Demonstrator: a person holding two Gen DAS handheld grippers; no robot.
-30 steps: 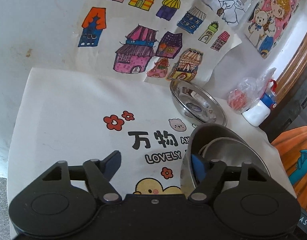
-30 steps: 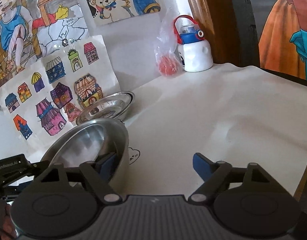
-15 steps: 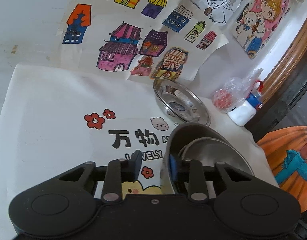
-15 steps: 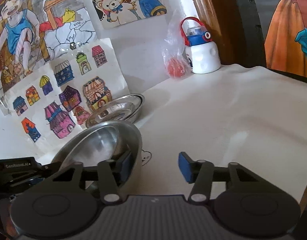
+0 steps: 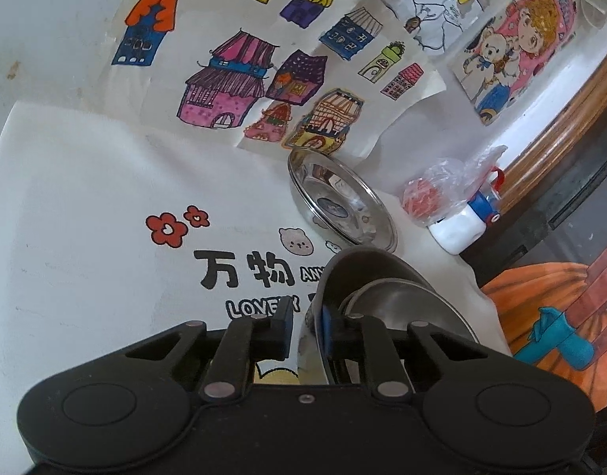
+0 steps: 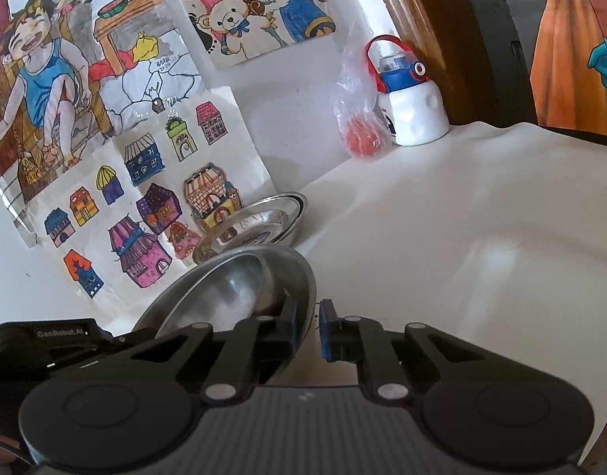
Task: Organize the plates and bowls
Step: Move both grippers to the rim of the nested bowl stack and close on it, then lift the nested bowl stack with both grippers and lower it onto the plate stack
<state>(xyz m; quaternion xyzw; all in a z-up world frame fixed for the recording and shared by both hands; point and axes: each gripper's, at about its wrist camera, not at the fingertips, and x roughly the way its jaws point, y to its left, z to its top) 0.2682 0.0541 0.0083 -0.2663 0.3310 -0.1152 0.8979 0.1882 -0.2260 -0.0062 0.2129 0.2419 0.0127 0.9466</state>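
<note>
Steel, round and deep, the bowl (image 5: pixel 386 297) sits near a shallow steel plate (image 5: pixel 339 202) on the white printed cloth (image 5: pixel 86 206). My left gripper (image 5: pixel 306 326) is closing on its rim; my right gripper (image 6: pixel 306 326) already clamps the opposite rim. Grasp step; next, I judge, a level two-handed lift toward the plate.

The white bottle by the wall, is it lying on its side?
No. The bottle stands upright on the cloth, its blue cap and red handle on top, beside a plastic bag.

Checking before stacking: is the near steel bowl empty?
Empty: the near steel bowl shows only bare shiny metal inside.
</note>
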